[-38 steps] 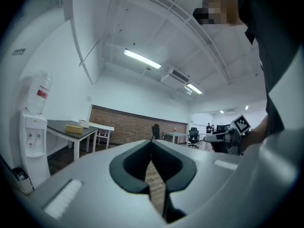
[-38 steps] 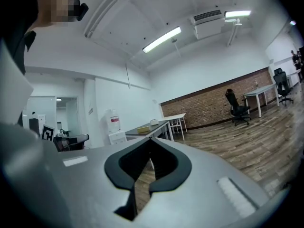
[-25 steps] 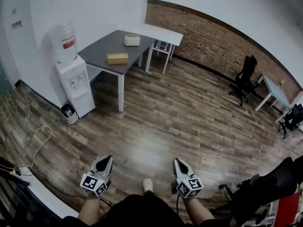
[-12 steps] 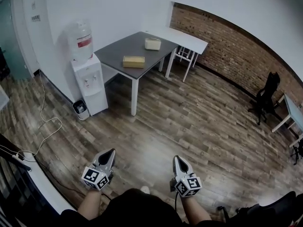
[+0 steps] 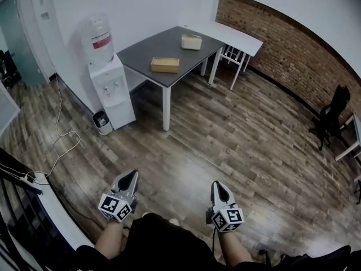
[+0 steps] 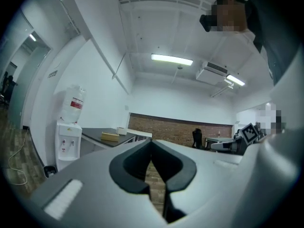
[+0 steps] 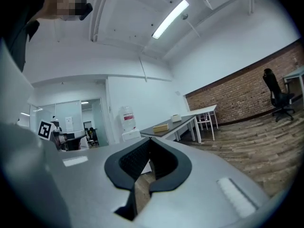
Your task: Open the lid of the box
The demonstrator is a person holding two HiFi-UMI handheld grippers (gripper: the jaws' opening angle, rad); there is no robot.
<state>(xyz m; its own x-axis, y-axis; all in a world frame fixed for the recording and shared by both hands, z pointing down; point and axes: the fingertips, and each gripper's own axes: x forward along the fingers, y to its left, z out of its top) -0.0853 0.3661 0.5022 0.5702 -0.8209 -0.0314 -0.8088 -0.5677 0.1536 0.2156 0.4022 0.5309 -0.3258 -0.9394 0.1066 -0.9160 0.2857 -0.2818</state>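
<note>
Left gripper point(image 5: 130, 177) and right gripper point(image 5: 218, 186) both have jaws closed on nothing and point level toward the dark worktop point(image 5: 141, 55), where the tan box point(image 5: 164, 65) lies well ahead by the front edge, long axis crosswise, judged somewhat nearer the left gripper.

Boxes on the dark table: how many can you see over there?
2. A flat tan box lies near the dark table's front edge. A paler box sits farther back, toward the white table. Nothing seems to hide another.
</note>
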